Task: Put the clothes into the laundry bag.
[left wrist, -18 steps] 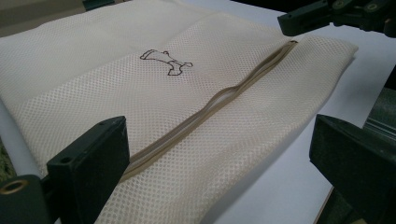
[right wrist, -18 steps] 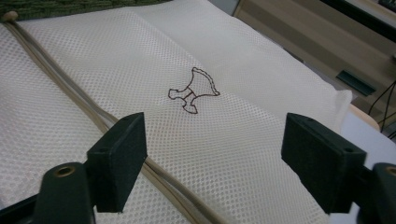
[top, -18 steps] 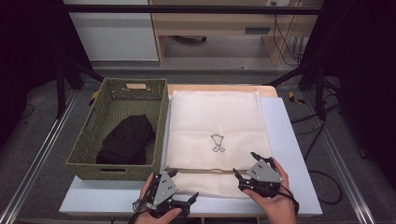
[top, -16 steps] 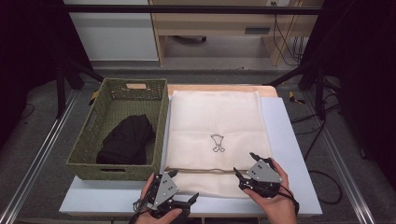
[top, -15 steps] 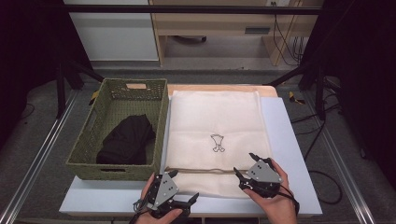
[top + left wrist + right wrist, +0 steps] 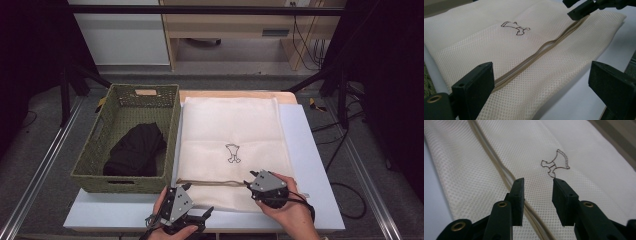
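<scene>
A cream mesh bag (image 6: 230, 125) lies flat on the white table (image 6: 310, 165), with a small stitched emblem (image 6: 233, 152) and a tan zipper strip (image 6: 215, 183) across its near end. My left gripper (image 6: 197, 216) is at the bag's near left corner. In the left gripper view it (image 6: 541, 72) is wide open over the mesh, with the zipper (image 6: 544, 50) running away between the jaws. My right gripper (image 6: 252, 186) sits at the zipper's right part. Its jaws (image 6: 537, 187) stand apart just above the mesh beside the zipper (image 6: 489, 152), gripping nothing.
A green woven basket (image 6: 120, 182) stands left of the bag and holds a folded black garment (image 6: 135, 150). A wooden board edge (image 6: 235, 93) shows beyond the bag. Metal rails run along both sides of the table.
</scene>
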`<state>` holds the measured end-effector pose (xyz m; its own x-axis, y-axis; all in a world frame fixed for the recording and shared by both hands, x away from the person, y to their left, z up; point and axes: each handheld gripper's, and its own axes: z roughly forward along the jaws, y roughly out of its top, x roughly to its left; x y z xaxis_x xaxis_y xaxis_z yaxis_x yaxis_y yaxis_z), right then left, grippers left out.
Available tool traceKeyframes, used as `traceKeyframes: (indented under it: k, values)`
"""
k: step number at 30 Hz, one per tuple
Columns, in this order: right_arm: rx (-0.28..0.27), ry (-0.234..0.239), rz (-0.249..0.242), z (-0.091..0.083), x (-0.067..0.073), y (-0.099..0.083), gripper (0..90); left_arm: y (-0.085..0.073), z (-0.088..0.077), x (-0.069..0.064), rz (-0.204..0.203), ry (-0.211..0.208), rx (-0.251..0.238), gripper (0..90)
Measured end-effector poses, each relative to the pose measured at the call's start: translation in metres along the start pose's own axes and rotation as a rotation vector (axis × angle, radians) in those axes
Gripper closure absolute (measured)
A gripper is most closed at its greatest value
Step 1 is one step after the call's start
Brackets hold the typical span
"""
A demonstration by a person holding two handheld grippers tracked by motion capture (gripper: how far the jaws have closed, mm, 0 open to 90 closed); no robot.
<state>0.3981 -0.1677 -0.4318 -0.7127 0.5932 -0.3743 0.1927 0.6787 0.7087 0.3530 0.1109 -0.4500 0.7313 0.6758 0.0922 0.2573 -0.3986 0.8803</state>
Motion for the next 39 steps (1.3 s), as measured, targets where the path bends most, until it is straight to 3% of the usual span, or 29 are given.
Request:
traceKeyframes:
  k: [5,8,22,30,36,39]
  values:
    - [0.037,0.074,-0.051,0.011,0.005,0.001,74.3,0.000,0.000,-0.001,0.009,0.014,0.001,9.4]
    - [0.069,0.097,-0.081,0.020,0.008,0.000,76.1,0.000,0.001,-0.002,0.009,0.015,0.008,9.9]
    - [0.139,0.164,-0.128,0.054,0.005,0.012,79.8,0.000,-0.001,0.000,0.001,0.021,-0.001,10.2]
    - [0.188,0.242,-0.151,0.063,-0.003,0.018,80.9,0.001,-0.001,-0.001,0.008,0.019,0.002,10.6]
    - [0.225,0.267,-0.173,0.068,-0.002,0.020,79.7,0.001,-0.001,-0.002,0.013,0.018,-0.001,10.7]
    - [0.234,0.277,-0.169,0.072,-0.003,0.020,84.3,0.001,-0.002,-0.002,0.017,0.018,-0.001,10.8]
